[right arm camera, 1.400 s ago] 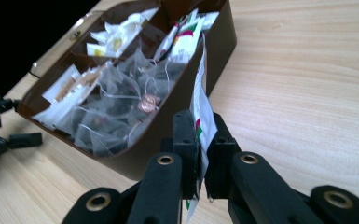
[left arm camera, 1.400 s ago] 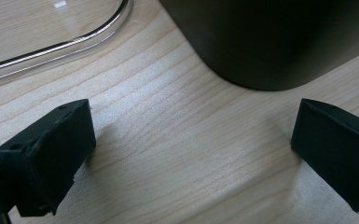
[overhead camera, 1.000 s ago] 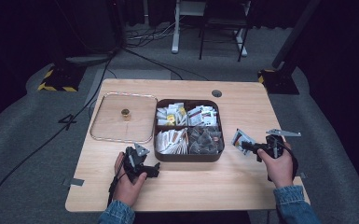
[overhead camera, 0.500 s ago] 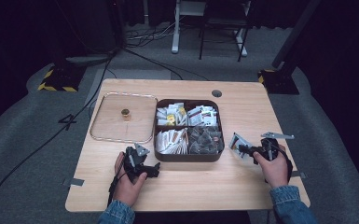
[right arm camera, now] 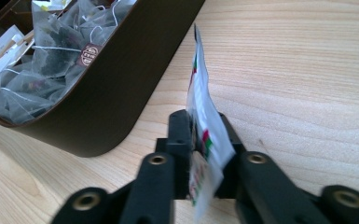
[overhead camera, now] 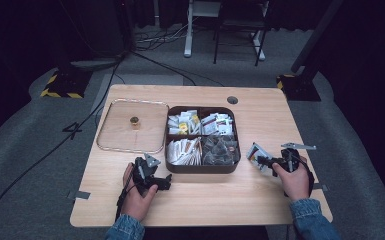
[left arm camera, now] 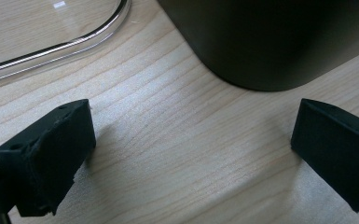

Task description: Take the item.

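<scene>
Wood-top table [overhead camera: 205, 200], dark compartment box [overhead camera: 202, 168] mid-table, clear lid [overhead camera: 115, 145] laid flat beside it w/ knob up, prob. set aside so contents stay reachable. Right hand-held gripper [right arm camera: 204, 154] clamped on a white sachet [right arm camera: 204, 116], held edge-up just above table, right of box, outside it. Left hand-held gripper [left arm camera: 191, 140] jaws wide apart, nothing between, parked low near box's front-left corner, looks idle.
</scene>
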